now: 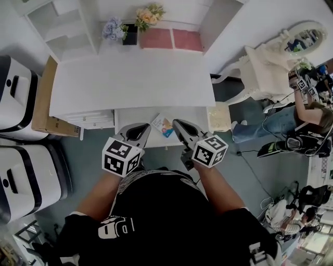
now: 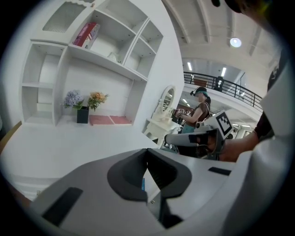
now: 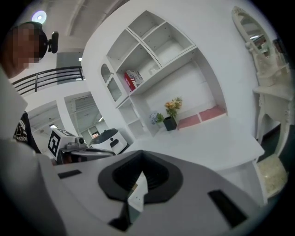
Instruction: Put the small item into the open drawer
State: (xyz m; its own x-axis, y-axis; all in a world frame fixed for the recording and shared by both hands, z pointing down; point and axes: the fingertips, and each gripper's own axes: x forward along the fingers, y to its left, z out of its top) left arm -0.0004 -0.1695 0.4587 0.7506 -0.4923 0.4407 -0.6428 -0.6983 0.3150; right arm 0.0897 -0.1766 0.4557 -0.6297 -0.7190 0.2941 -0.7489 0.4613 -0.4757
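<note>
Small item [image 1: 163, 125]: flat, rectangular, in white drawer [image 1: 134, 118]; left hand-held gripper [image 2: 147, 151] closed; right hand-held gripper [image 3: 142, 172] closed

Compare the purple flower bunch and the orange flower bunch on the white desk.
The purple flower bunch is lilac-blue; the orange flower bunch is peach. The purple flower bunch stands left and lower; the orange flower bunch stands right and taller. Both seem to rise from one black pot at the back of the white desk.
</note>
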